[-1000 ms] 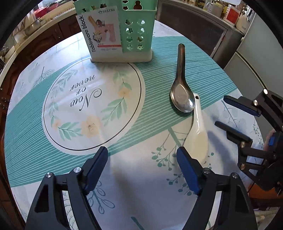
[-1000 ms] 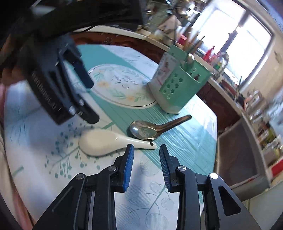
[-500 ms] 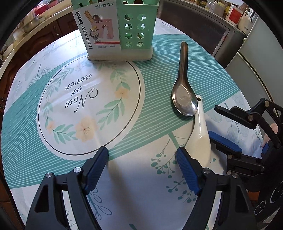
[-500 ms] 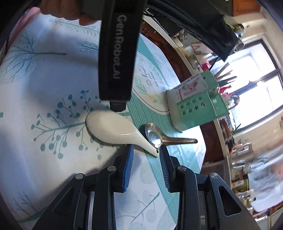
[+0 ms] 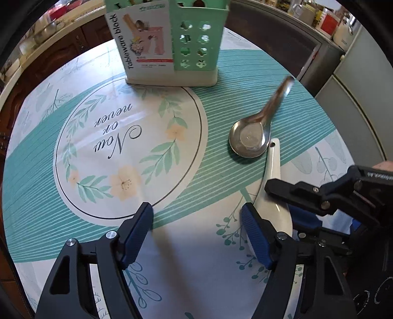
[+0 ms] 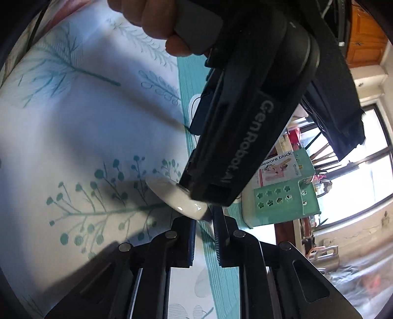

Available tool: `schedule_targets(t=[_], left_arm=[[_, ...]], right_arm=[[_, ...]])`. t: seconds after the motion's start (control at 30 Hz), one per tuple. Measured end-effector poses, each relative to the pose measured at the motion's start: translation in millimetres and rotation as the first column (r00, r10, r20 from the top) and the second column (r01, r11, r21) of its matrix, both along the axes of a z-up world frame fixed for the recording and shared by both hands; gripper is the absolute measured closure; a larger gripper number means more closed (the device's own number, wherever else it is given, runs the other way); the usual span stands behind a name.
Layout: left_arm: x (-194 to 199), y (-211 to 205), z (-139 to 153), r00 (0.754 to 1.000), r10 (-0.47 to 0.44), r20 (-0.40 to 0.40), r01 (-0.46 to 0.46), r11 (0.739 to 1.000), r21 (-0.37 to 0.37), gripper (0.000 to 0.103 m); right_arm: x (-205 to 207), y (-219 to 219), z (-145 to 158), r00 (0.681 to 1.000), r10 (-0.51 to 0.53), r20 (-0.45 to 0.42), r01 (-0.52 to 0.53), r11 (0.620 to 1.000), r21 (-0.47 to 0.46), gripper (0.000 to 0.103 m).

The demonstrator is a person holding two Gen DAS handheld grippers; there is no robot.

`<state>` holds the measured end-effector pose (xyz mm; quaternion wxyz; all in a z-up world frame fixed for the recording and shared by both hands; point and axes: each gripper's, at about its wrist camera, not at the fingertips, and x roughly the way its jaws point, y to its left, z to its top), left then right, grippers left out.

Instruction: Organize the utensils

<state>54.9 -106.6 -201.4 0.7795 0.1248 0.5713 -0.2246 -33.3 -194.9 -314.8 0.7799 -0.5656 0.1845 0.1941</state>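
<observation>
Far left, in the left wrist view: dark wooden cabinets [image 5: 61, 49] beyond the curved edge of the round counter [image 5: 32, 171], with a leaf-and-stripe cloth over all of it. Plenty of bare room across the left half and the printed circle in the middle.

Low in that view, the left tool [image 5: 196, 211], spread wide above bare cloth, pointing steeply down, nothing between its pads. A hand [image 6: 152, 22] wrapped round its grip, seen from the right wrist view.

At the far edge, past the circle: the green holder [image 5: 196, 36], upright, with a cardboard label on its left face and flower-shaped cut-outs on the right. Inside, sticking up above the rim, chopsticks [image 6: 321, 152] and other handles too small to name.

Right of the circle, on the teal stripes: the metal spoon [image 5: 250, 139], bowl up, handle blurred and angled toward the far right. Just beside its bowl, the handle end of the white spoon [image 5: 273, 176], lying on the counter with its bowl next to the left tool's right finger.

Furthest right: the right tool [image 6: 203, 220], reaching in from the side, jaws just now narrowing and pinched on the white spoon's neck. Little room here, with both tools crowding the spoon. Beyond the right edge, a pale refrigerator [image 5: 363, 86].
</observation>
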Motion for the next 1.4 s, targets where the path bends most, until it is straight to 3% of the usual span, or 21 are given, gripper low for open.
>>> schedule_targets(t=[0.23, 0.4, 0.47, 0.53, 0.63, 0.7, 0.8, 0.9, 1.07, 1.23, 1.4], left_arm=[[7, 14, 25, 0.998, 0.027, 0.059, -0.027, 1.0, -0.012, 0.031], [10, 9, 45, 0.994, -0.006, 0.109, 0.01, 0.999, -0.036, 0.031], [13, -1, 47, 0.993, -0.03, 0.11, 0.035, 0.999, -0.041, 0.031], [14, -8, 48, 0.993, -0.049, 0.105, 0.054, 0.998, -0.04, 0.031], [23, -18, 41, 0.996, -0.062, 0.059, 0.065, 0.997, -0.051, 0.031], [29, -20, 33, 0.999, -0.041, -0.014, 0.04, 0.995, -0.095, 0.033], [41, -16, 19, 0.986, 0.01, -0.169, -0.043, 0.98, -0.195, 0.044], [50, -9, 3, 0.951, 0.056, -0.304, -0.144, 0.951, -0.275, 0.058], [61, 4, -18, 0.888, 0.131, -0.442, -0.308, 0.882, -0.356, 0.069], [62, 10, -28, 0.849, 0.183, -0.495, -0.405, 0.827, -0.39, 0.07], [60, 0, -30, 0.84, 0.211, -0.499, -0.434, 0.814, -0.386, 0.07]], right_arm=[[8, -5, 18, 0.996, -0.094, -0.008, 0.094, 0.982, 0.164, 0.098], [15, -26, 42, 0.97, -0.233, -0.072, 0.243, 0.909, 0.339, 0.099], [20, -48, 49, 0.947, -0.3, -0.118, 0.321, 0.85, 0.417, 0.099], [12, -65, 64, 0.911, -0.364, -0.193, 0.41, 0.755, 0.512, 0.099], [26, -101, 82, 0.844, -0.419, -0.335, 0.529, 0.549, 0.647, 0.099], [35, -120, 86, 0.81, -0.429, -0.4, 0.573, 0.438, 0.693, 0.099], [37, -138, 89, 0.785, -0.426, -0.45, 0.599, 0.332, 0.729, 0.099], [32, -147, 91, 0.773, -0.404, -0.489, 0.608, 0.251, 0.753, 0.099], [9, -138, 95, 0.764, -0.387, -0.516, 0.609, 0.17, 0.774, 0.099], [-8, -132, 99, 0.769, -0.386, -0.51, 0.597, 0.151, 0.788, 0.099], [-9, -130, 98, 0.768, -0.378, -0.517, 0.597, 0.132, 0.791, 0.099]])
